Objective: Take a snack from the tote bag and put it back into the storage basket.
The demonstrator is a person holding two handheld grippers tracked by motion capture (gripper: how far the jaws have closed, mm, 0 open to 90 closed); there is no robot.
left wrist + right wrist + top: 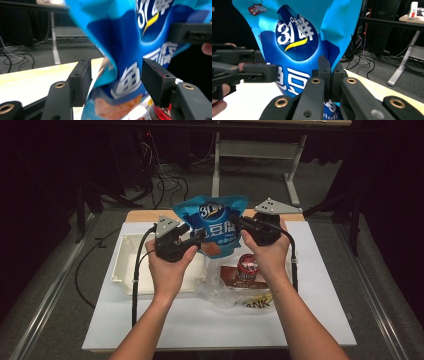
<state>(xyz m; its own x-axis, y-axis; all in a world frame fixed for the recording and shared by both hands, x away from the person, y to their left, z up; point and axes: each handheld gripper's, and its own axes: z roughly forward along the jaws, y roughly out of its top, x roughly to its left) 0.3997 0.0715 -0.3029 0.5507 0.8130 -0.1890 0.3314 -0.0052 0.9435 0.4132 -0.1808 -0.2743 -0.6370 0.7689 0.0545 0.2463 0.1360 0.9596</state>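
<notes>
Two grippers are held up over the table (320,320), and between them a blue snack pouch (214,226) is kept in the air above the white bin (131,270) and the clutter beside it. The right gripper (239,223) is seen pressed shut on the pouch's edge: in the right gripper view its black jaws meet with only the film between them (329,75). The left gripper (192,236) is seen with jaws spread on either side of the pouch's lower part (117,82); one pad lies close against the film, the other stands clear, so no pinch is judged there.

The pouch is judged light, soft and crinkly, with glossy film that may slip; it folds and twists where it hangs. A hold is best taken on the flat sealed edge or a corner, not on the puffed middle, where contents could be crushed.

From the high view, a red-topped can (247,268), a clear plastic wrapper (220,292) and a brown packet (231,274) are made out below. From the left gripper view, the gap at the pads is shown; from the right gripper view, the closed pinch and the printed logo (295,36) are shown.
</notes>
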